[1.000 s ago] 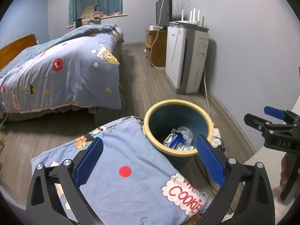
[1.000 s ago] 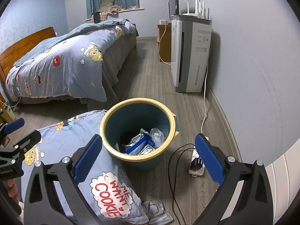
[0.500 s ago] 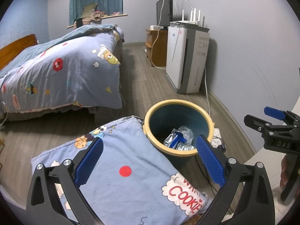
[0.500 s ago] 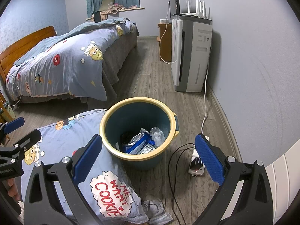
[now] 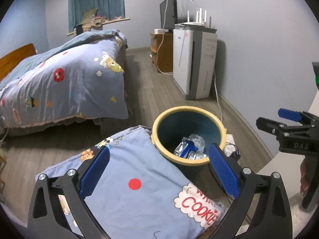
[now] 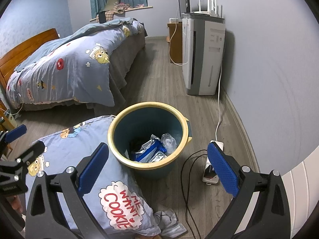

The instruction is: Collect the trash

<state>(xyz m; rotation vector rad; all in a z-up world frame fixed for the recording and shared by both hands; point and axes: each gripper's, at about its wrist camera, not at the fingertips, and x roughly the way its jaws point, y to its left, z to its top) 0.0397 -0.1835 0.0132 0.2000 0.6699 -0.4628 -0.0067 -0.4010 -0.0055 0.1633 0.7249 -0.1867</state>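
Both tools hang above the floor with nothing in them: the left gripper [image 5: 157, 171] has its blue pads spread wide over the cartoon pillow [image 5: 137, 183], and the right gripper [image 6: 157, 167] is just as wide, straddling the trash bin [image 6: 148, 137]. The wrappers [image 6: 151, 151] already lie at the bottom of the bin, foil and clear plastic together, so the collecting looks largely done. A crumpled grey scrap [image 6: 169, 225] by the pillow's corner may be litter or cloth; I can't tell.
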